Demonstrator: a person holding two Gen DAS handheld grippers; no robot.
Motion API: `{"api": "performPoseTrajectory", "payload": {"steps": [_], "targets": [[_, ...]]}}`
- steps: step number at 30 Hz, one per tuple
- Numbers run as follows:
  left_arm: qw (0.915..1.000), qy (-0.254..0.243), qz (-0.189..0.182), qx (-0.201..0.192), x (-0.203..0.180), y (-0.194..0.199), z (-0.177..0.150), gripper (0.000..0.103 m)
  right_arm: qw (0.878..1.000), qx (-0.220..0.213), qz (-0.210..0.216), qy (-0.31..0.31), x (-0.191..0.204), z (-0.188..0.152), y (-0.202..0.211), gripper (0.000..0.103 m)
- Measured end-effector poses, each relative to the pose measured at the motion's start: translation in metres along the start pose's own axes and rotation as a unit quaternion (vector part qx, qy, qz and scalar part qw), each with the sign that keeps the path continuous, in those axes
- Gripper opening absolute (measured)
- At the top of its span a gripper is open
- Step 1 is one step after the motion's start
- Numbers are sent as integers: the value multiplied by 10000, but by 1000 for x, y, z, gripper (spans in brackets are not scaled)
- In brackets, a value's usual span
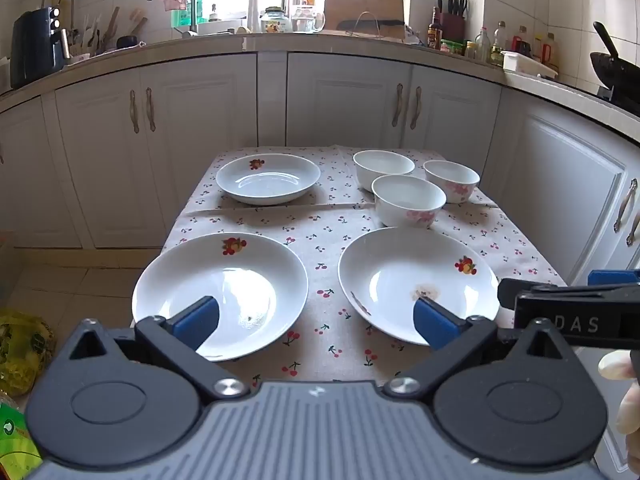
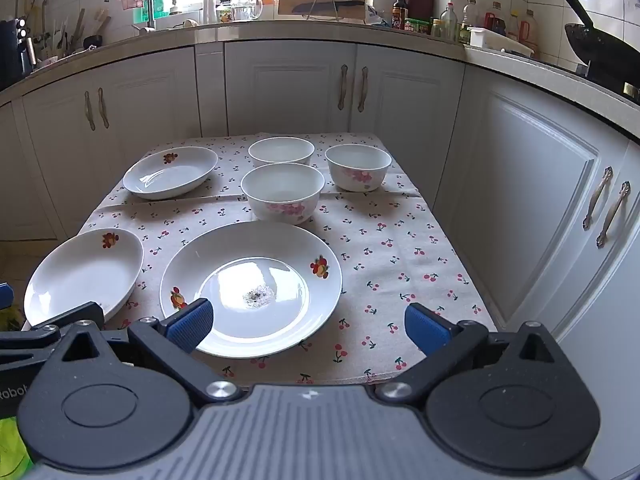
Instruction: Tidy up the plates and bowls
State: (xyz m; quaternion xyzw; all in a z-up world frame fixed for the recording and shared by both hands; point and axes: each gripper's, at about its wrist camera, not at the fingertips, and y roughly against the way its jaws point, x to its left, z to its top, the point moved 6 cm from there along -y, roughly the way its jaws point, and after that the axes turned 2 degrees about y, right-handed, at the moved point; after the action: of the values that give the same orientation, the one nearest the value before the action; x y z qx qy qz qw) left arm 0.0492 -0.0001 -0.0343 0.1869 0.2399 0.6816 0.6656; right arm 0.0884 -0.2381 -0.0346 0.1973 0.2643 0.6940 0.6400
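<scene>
Three white plates with fruit prints lie on a cherry-print tablecloth (image 1: 320, 240): near left plate (image 1: 220, 292), near right plate (image 1: 416, 280), far left plate (image 1: 268, 178). Three white bowls stand at the far right: front bowl (image 1: 408, 200), back bowl (image 1: 382, 166), right bowl (image 1: 452, 180). My left gripper (image 1: 316, 320) is open and empty, above the near edge between the two near plates. My right gripper (image 2: 308, 324) is open and empty over the near right plate (image 2: 252, 286). The bowls (image 2: 282, 192) lie beyond it.
White kitchen cabinets (image 1: 344, 100) wrap around behind and to the right of the table. The counter holds bottles, a knife block, a wok (image 2: 600, 48) and a sink tap. A yellow-green bag (image 1: 20, 344) lies on the floor at left.
</scene>
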Motion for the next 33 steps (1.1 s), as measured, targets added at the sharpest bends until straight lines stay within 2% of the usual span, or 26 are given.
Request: {"api": "performPoseTrajectory", "payload": {"steps": [33], "targets": [[10000,-30,-13,-16,0,-1,0,102,10000,79,-15,-10,0,0,-2,103]]}}
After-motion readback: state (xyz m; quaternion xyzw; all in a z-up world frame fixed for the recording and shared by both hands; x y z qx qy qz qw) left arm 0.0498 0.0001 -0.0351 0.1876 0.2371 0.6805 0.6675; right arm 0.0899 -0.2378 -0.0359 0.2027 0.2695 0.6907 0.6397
